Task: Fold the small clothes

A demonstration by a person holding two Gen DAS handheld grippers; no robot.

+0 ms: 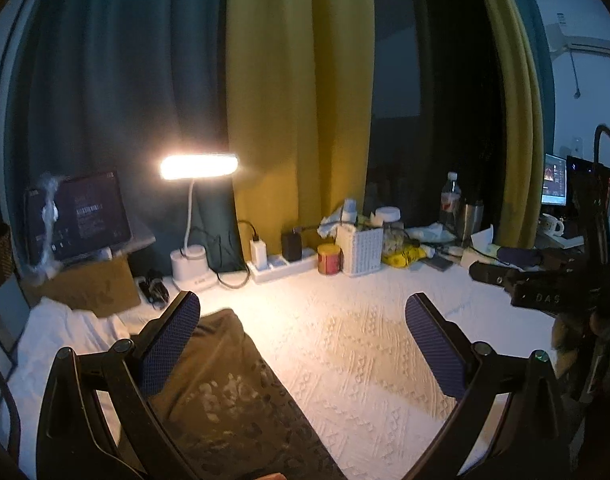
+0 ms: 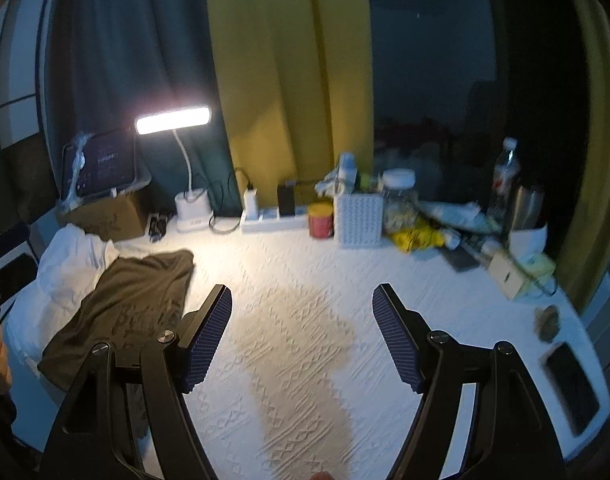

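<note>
Behind both empty, wide-spread grippers' fingers (image 1: 173,340) (image 2: 209,332), a lidded jar (image 2: 399,200) holds pale contents.

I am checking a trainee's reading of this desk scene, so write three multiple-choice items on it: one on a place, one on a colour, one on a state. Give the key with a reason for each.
1. Where does the dark olive printed garment lie on the white textured tablecloth?
A. At its left side, partly over a white crumpled cloth
B. Against the white perforated plastic basket
C. Under the clear plastic water bottle

2. What colour is the small round tin next to the basket?
A. Blue
B. Red with a yellow lid
C. Black

3. How is the right gripper?
A. Shut on the garment
B. Shut on nothing
C. Open and holding nothing

Key: 1 A, the garment sits left and overlaps the white cloth. 2 B, its body is red under a yellow top. 3 C, the jaws stand wide apart over bare tablecloth.
</note>
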